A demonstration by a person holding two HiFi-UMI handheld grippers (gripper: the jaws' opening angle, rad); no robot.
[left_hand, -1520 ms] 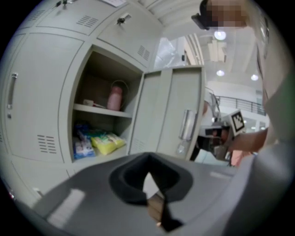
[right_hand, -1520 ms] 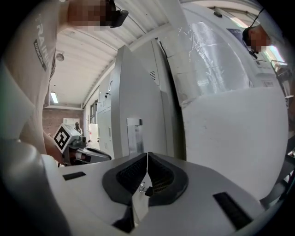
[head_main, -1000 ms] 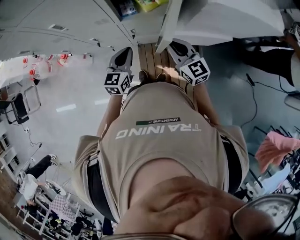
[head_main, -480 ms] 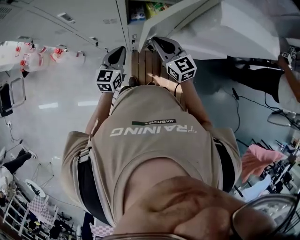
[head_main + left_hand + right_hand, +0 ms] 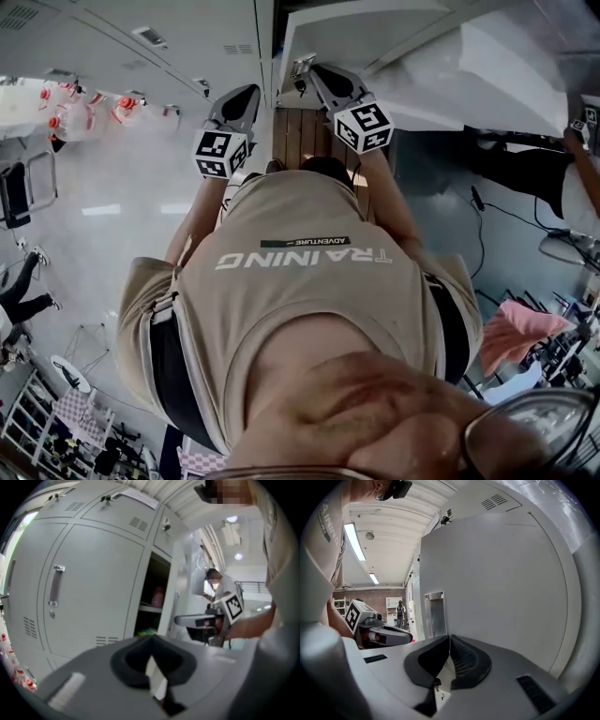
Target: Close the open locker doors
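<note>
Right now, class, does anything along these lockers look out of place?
Yes: one door stands swung open and bares its compartment, while the neighbouring doors sit shut. The right gripper, jaws together, faces the open door.
</note>
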